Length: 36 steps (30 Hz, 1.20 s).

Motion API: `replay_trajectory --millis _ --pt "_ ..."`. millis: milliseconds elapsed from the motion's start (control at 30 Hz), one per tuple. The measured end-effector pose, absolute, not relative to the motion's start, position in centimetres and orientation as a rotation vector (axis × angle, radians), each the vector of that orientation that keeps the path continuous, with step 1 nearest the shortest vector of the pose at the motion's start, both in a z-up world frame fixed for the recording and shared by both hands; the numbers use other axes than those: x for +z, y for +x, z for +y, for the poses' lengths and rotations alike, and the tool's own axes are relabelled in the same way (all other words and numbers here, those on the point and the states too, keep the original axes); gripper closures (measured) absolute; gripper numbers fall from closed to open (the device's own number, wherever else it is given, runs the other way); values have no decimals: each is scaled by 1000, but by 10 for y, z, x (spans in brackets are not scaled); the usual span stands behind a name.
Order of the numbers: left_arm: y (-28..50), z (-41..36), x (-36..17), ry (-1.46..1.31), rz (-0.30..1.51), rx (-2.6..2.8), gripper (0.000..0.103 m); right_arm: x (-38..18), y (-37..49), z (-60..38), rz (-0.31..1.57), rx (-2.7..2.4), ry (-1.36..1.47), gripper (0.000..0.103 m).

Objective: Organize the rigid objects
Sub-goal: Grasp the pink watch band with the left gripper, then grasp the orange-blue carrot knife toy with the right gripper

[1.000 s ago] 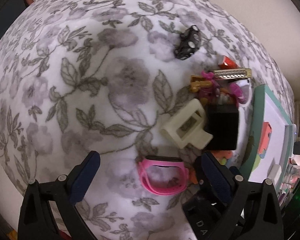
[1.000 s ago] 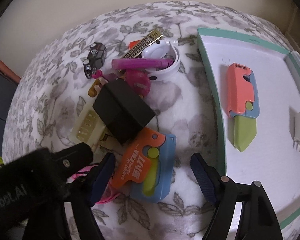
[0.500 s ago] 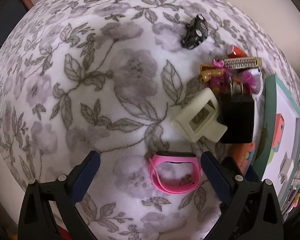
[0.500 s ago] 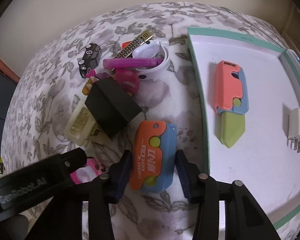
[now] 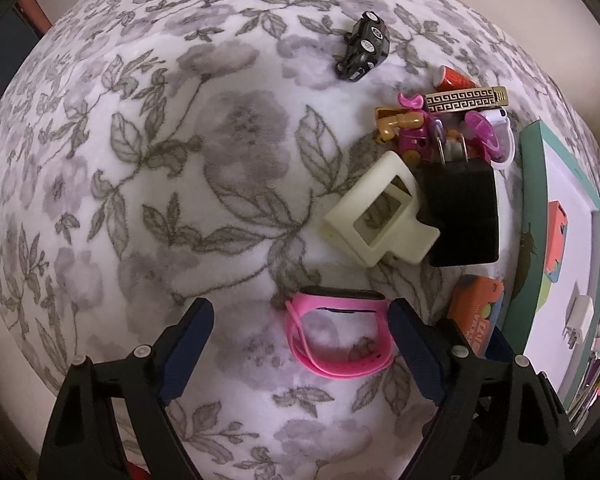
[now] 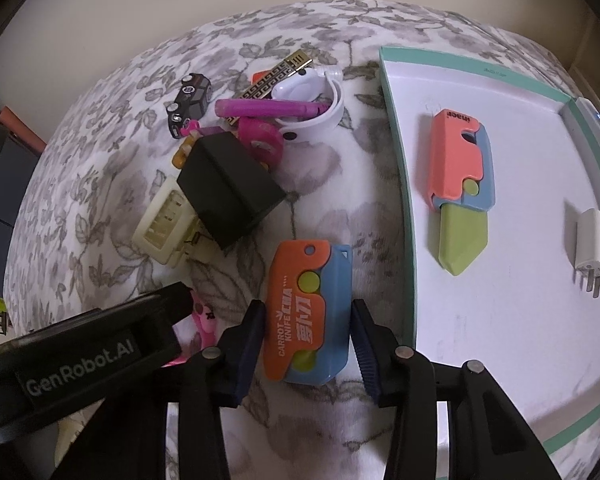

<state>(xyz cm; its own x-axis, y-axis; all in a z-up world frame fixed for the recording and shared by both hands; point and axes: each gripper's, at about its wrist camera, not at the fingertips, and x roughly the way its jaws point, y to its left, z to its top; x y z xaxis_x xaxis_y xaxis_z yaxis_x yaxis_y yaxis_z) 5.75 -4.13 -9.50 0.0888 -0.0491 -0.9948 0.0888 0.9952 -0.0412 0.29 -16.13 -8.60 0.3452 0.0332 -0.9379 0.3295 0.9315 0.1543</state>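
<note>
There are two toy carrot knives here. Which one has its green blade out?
The salmon-pink carrot knife lying in the white tray: its green blade sticks out. The orange one on the floral cloth is closed.

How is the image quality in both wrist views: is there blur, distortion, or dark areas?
Left wrist view: strong fisheye bending, dark corners, floral blanket sharp at centre, white tray squeezed at the right edge. Right wrist view: same bending, dim warm light, print on the orange carrot knife toy readable, no strong glare.
</note>
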Motion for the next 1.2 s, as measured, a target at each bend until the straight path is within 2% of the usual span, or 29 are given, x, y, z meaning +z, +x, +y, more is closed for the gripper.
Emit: replay_trajectory --millis 467,633,867,933,1000,1200 --pt "64 -68 -110 18 1494 -158 15 -86 1 -162 1210 -194 338 57" --pt "61 -76 -110 0 1479 -205 34 -86 4 -160 1210 -194 333 57" --pt "63 -90 -107 -53 1462 -269 66 -86 3 -160 1210 -195 334 57" --pt "65 -93 -108 -62 1462 -283 70 -86 3 -160 1210 -195 334 57" --pt "64 -94 -108 -74 1465 -299 78 -86 3 -160 1210 -196 335 57" --pt "66 -94 -110 -99 1474 -319 83 -85 4 -159 1209 -189 338 58"
